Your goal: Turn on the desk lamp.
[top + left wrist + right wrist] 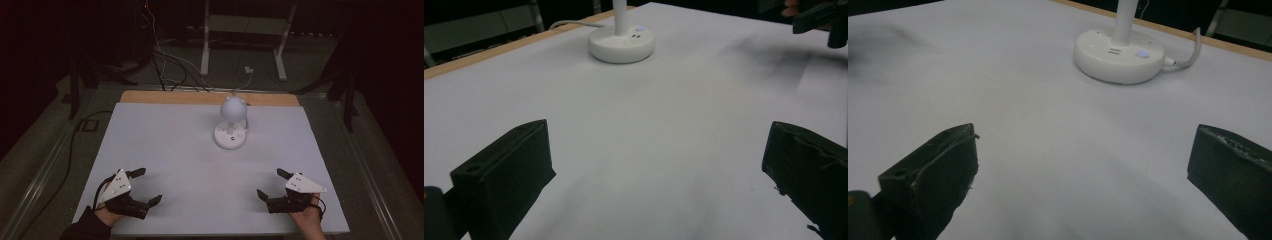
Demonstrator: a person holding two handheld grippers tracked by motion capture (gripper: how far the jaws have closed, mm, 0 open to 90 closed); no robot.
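Lamp (230,123) sits far-centre on the white table (165,145), cord (1188,55) running off the back edge. Left gripper (141,186) and right gripper (270,184) rest near the front edge, jaws spread, nothing held. Lamp looks light, rigid, top-heavy, smooth plastic; grab the thin stem. Path clear; cord may tug.

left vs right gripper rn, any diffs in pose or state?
Few. The left gripper sits near the table's front-left corner with its jaws pointing right; the right gripper sits near the front-right corner with its jaws pointing left, so they mirror each other. The lamp stands nearer the right gripper's side. Shared: both have jaws spread wide, hold nothing, and are low over the white surface.
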